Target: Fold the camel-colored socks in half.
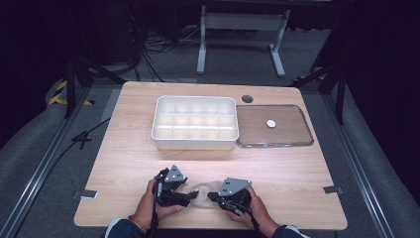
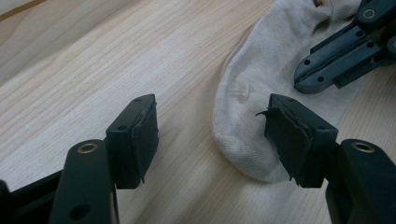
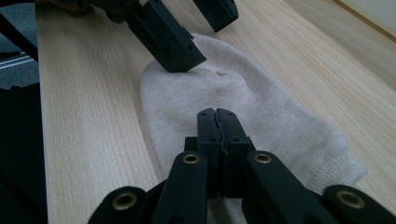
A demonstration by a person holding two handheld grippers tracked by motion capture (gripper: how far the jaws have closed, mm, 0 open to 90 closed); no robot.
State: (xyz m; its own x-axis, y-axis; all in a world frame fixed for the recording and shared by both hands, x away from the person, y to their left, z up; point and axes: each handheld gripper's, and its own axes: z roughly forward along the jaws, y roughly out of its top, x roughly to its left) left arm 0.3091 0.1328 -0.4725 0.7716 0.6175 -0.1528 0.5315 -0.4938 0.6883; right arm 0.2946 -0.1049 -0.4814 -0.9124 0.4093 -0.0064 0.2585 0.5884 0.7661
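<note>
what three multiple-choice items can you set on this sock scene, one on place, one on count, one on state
1. Where does the sock lie?
A. in the white divided tray
B. on the wooden table near the person's edge, between the two tools
C. on the clear lid

2. How many round white discs lie on the clear lid?
A. none
B. one
C. three

3. How do the left tool's jaws stand?
A. apart, one on each side of the sock's toe end
B. shut on the tray's rim
C. shut in the air

Key: 1 B, both gripper views show it flat on the wood; 2 B, the high view shows a single disc; 3 A, the left gripper view shows a wide gap.
</note>
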